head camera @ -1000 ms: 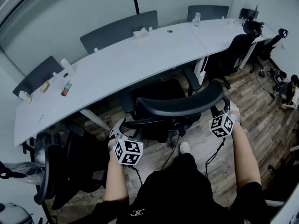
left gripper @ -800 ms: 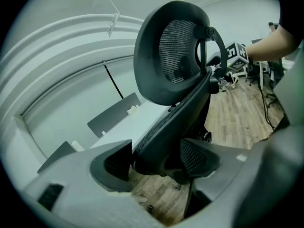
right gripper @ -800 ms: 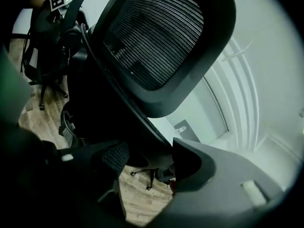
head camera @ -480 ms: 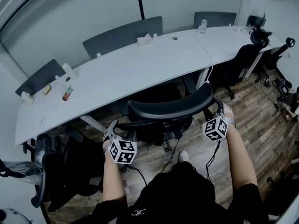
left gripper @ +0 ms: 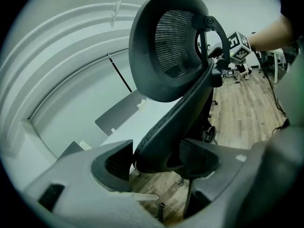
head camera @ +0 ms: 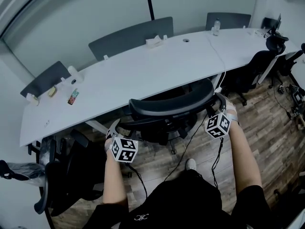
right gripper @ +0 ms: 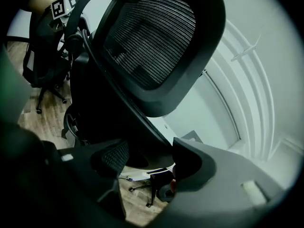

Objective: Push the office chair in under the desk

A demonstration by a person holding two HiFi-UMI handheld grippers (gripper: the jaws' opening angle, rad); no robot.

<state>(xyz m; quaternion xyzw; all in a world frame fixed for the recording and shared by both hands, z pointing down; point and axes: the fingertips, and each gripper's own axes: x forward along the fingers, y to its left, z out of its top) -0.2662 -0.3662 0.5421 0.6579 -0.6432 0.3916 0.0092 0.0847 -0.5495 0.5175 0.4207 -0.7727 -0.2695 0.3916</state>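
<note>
The office chair (head camera: 172,107) is standing at the middle of the long white desk (head camera: 143,73). Its curved black backrest is sitting just beside the desk's near edge, and the seat ahead of it is lying in shadow under the desk top.

The left claw (left gripper: 159,156) is clamping the left edge of the backrest. In the left gripper view the dark frame is filling the gap between the two ribbed pads, and both are pressing on it. The right claw (right gripper: 149,158) is doing the same at the right edge, with its jaws closing narrowly on the black frame below the mesh panel.

In the head view a marker cube is showing at each end of the backrest – the left one (head camera: 124,149) lower in the picture, the right one (head camera: 218,124) higher. The person's bare forearms (head camera: 245,151) are reaching forward to them. A thin cable (head camera: 217,156) is trailing down from the right claw over the wooden floor (head camera: 267,113).

Grey chair backs (head camera: 131,35) are lining the far side of the desk. A tissue box (head camera: 155,40) and a bottle (head camera: 217,26) are standing near that far edge, well apart from each other. Another black chair (head camera: 62,175) is standing at the lower left, beside the person.
</note>
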